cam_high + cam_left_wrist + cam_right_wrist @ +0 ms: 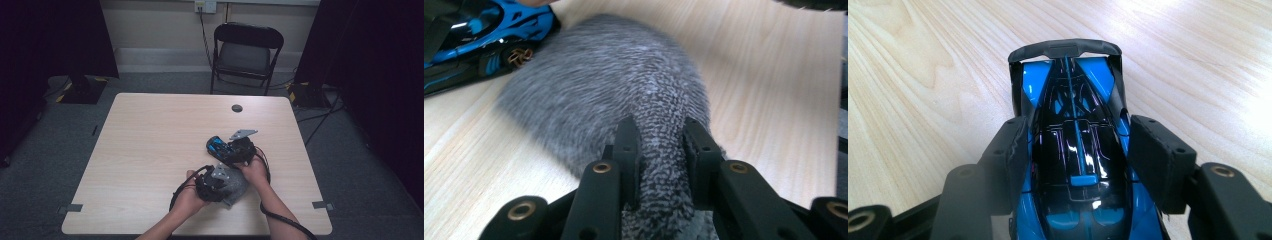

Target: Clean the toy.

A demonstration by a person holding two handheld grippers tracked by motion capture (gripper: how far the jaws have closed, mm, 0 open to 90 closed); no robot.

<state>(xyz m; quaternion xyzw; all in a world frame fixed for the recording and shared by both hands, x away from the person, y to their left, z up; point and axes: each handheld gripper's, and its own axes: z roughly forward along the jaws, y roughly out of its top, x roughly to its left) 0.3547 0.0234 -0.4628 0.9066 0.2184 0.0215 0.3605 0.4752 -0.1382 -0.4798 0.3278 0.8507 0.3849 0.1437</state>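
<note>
left tongs (226, 186) clamped tight, right tongs (220, 148) half closed, forearms entering from below

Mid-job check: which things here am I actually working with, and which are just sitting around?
In the job:
- grey cloth, pinched by the left gripper
- blue and black toy car, clamped by the right gripper

Lying about:
- small dark round disc on the table
- folding chair beyond it

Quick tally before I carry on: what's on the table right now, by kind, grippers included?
Toy car, blue and black: 1
Grey cloth: 1
Grippers: 2, left gripper pinching the cloth, right gripper closed on the car
Round dark disc set in the table: 1
Total: 5
</note>
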